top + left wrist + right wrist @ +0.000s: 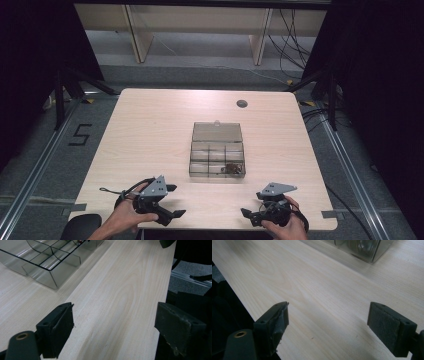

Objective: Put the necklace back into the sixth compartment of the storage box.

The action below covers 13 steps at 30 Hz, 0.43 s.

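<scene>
On the high view the left claw rests at the near left of the surface, held by a hand that comes in from the bottom edge. Its jaws stand wide apart with nothing between them; the left gripper view shows the same, with bare wood between the two black pads and the right-hand pad over the surface's edge.

At the middle of the surface stands the box, a clear smoky plastic organiser, well apart from both claws. Its lid is open and lies flat behind it, on the far side. Thin walls split the box into small compartments in rows. The near right compartment holds a small dark heap of items, too small to tell what they are; the other compartments look empty. In the left gripper view a corner of the box shows at upper left with its bare dividers.

The right claw lies at the near right of the surface, in the other hand. It too is released, jaws spread and gripping nothing. In the right gripper view the box corner sits at the top, beyond the open pads.
</scene>
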{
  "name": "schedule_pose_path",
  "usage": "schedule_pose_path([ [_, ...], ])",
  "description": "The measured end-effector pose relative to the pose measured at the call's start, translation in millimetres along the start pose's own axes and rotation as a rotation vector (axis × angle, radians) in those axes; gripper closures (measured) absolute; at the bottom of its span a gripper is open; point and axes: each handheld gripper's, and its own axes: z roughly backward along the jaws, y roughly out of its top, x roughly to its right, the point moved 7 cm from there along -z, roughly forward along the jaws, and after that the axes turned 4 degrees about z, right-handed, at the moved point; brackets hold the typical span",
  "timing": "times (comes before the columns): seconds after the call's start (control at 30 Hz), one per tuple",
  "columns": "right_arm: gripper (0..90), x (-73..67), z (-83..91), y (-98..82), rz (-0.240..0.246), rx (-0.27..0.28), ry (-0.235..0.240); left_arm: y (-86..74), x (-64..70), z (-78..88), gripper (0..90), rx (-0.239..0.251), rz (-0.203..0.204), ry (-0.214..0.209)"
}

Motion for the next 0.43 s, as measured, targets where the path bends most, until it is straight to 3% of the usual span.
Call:
schedule_pose_path([
  [0.13, 18.1, -0.3, -0.6, -0.3, 0.0, 0.005, 0.001, 0.0, -0.1, 0.2, 15.0, 0.0, 0.001, 0.001],
  [0.2, 18.1, -1.7, -2.6, 0.4, -0.009, 0.024, 0.002, -0.3, 0.7, 0.1, 15.0, 0.001, 0.019, 0.005],
  [0.3, 18.1, -0.9, -1.2, 0.0, 0.015, 0.001, 0.003, -0.2, 0.8, 0.3, 15.0, 0.003, 0.018, 0.005],
  [0.37, 18.1, -0.7, -1.9, 0.6, 0.025, 0.006, 0.01, -0.2, 2.0, 0.1, 15.0, 0.007, 0.039, 0.008],
  [0.43, 18.1, -0.1, -1.7, 0.6, 0.027, 0.006, 0.008, 0.0, 1.6, 0.0, 15.0, 0.009, 0.027, 0.004],
])
